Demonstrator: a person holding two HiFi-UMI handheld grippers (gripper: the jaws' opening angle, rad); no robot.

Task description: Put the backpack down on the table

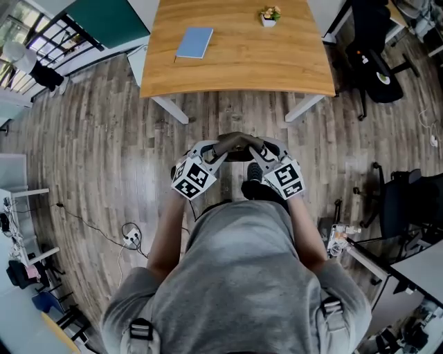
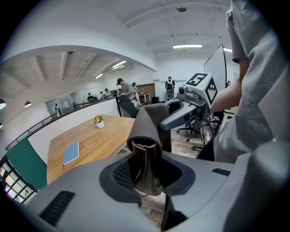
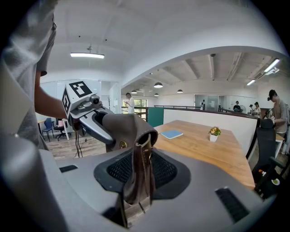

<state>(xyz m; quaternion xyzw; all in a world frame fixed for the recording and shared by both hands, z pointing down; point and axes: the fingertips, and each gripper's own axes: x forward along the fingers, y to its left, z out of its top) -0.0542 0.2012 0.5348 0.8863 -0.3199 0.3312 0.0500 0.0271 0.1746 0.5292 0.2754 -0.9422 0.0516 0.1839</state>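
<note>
In the head view, our left tongs (image 1: 218, 148) and right tongs (image 1: 259, 148) hold the backpack (image 1: 239, 155) by its handle (image 1: 235, 139), short of the desk (image 1: 235, 69); hanging low, it could strike the edge. In the left gripper view, then the right gripper view, each pair pinches the handle, which could slip.

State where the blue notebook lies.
In the head view, the blue notebook lies on the wooden table, towards its left edge, left of the potted plant.

Wooden table (image 1: 235, 62), white legs, stands on plank floor (image 1: 90, 152). On top: blue notebook (image 1: 194, 42) toward left edge; small potted plant (image 1: 269, 16) at far side, well apart
</note>
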